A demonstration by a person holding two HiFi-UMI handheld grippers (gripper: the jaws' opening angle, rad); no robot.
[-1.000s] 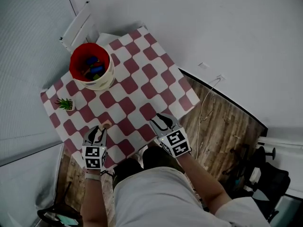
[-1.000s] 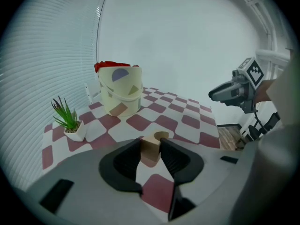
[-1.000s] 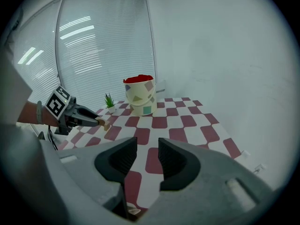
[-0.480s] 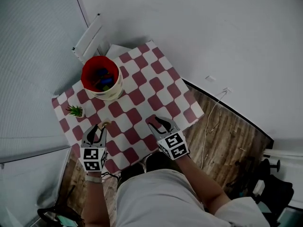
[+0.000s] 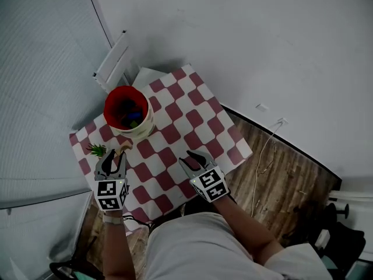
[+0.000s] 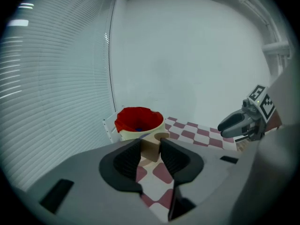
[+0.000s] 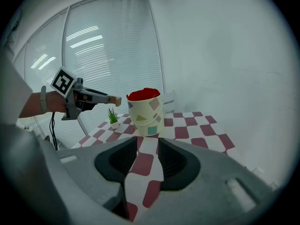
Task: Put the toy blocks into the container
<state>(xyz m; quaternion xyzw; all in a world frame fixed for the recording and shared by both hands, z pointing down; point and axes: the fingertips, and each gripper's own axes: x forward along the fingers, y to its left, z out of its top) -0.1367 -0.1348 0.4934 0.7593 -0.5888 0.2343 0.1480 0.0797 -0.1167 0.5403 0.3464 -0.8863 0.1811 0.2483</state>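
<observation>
Container [image 5: 141, 127]: a cream bucket with a red lining is being kept upright at the far left of the checked table [image 5: 189, 121]. A few coloured blocks [image 5: 130, 116] are already being held inside it.
Right gripper [image 5: 195, 157]: it is being held low over the near part of the table. Its jaws are spread, and only cloth is being shown between them.
Left gripper [image 5: 115, 159]: it is being held in the air just short of the container, near the small potted plant [image 5: 96, 150]. Its jaws are being pressed onto a block.
Block [image 6: 152, 146]: a pale wooden piece is being pinched by its sides between the left jaws. It is being kept clear of the table and is not yet over the rim.
Step in hand: the block is judged as being carried toward the container. No loose block is being shown on the table, so this one is probably the last or nearly so.
Next move: the left gripper is being called on to come above the red opening. The jaws are to be parted only once the block is hanging inside the rim, so that it is not knocked off the edge.
</observation>
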